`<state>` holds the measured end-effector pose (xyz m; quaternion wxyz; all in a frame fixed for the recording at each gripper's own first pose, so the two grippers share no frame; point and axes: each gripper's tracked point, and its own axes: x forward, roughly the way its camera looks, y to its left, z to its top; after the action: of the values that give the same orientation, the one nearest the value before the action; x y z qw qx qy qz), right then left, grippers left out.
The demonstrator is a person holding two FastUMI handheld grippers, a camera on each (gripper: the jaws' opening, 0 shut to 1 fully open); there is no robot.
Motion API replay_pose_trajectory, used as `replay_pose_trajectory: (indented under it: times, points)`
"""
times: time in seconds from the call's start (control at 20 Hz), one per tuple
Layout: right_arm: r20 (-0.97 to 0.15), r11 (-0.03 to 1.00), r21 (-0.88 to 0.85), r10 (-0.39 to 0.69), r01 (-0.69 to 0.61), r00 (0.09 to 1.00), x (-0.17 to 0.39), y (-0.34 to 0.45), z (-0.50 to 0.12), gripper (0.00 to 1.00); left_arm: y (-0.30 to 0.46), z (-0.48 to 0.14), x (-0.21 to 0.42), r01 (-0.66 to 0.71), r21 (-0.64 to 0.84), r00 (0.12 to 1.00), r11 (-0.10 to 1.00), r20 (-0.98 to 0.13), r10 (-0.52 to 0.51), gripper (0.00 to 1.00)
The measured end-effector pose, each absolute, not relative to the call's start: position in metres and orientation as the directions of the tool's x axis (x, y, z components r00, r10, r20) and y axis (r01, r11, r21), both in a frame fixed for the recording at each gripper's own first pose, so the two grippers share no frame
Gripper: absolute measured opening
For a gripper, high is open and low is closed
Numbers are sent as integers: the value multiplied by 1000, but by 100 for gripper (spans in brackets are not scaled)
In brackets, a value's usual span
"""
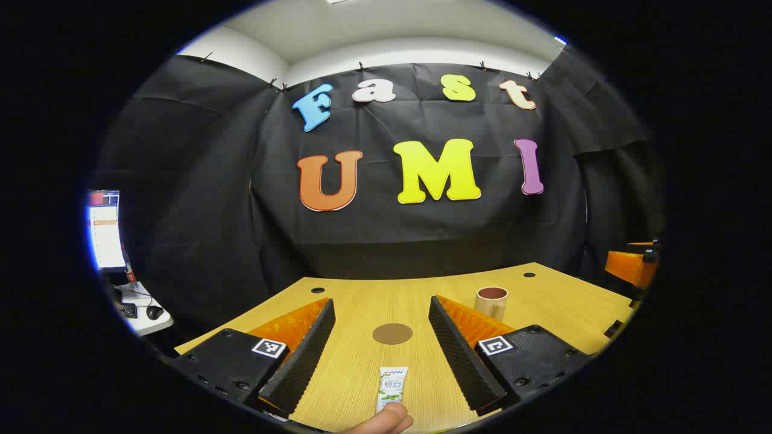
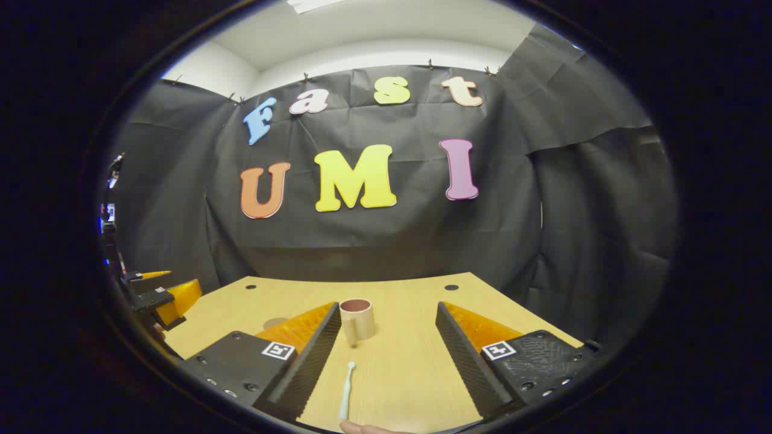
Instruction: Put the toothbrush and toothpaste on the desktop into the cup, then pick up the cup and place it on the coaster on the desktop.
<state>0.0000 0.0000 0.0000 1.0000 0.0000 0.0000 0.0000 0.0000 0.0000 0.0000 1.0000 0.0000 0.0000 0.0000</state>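
Lying flat on the pale wooden desktop (image 1: 362, 313), nearest of all in the left gripper view: a white toothpaste (image 1: 392, 387) tube, lengthwise between the fingers of the left gripper (image 1: 382, 346), touched by neither. Just below the tube at the bottom edge, part of a finger (image 1: 386, 420). Jaws spread wide, holding nothing, black ribbed pads facing each other across bare wood. Further along the same line, a round brown coaster (image 1: 392, 333), flat on the wood and apart from the tube. Beyond the gripper's right finger, standing upright, a beige cup (image 1: 491, 301) with a dark inside, handle toward the camera. Far off at the right edge, orange and black parts of the other gripper.

Closest in the right gripper view: a pale toothbrush (image 2: 345, 392), flat on the desktop (image 2: 410, 361), roughly lengthwise between the fingers of the right gripper (image 2: 386, 352), nearer the left one but clear of both. Jaws wide apart here too, gripping nothing. Past the brush, the cup (image 2: 357, 319) upright, near the tip of the left finger, apart from the brush. Behind everything, black cloth wall.
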Motion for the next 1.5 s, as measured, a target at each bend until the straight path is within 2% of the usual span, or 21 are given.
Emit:
replay_pose_trajectory:
  times: [0.05, 0.15, 0.2, 0.4, 0.6, 0.9, 1.25, 1.5]
  points:
    - [9, 1000, -10, -18, 18, 1000, 1, -2, 1, 95, 4, 0, 0, -4, -1, 1000, 1000, 5, 4, 99]
    - [23, 999, -31, -34, 34, 999, 4, -2, 3, 93, 10, 0, 4, -13, -1, 1000, 1000, 12, 13, 99]
    - [24, 999, -37, -28, 29, 999, 5, 0, 3, 96, 14, -2, 5, -19, -5, 1000, 1000, 9, 19, 99]
    - [27, 999, -46, 1, 1, 1000, 18, 5, 0, 95, 15, -6, 14, -10, -24, 1000, 1000, 6, 10, 99]
    - [14, 998, -55, 20, -19, 1000, 29, 17, -7, 95, 17, -3, 16, -13, 11, 999, 1000, 34, 13, 99]
    - [-7, 997, -59, 38, -39, 999, 31, 31, -13, 96, 9, -9, 18, 3, -11, 1000, 1000, 18, -2, 99]
    - [-22, 997, -83, -12, 10, 1000, 30, 26, -20, 96, 16, -14, 20, 9, -25, 1000, 1000, 13, -9, 99]
    - [-70, 995, -98, -1, -6, 998, 40, 39, -40, 96, 16, -21, 20, 25, -32, 1000, 999, 14, -25, 99]
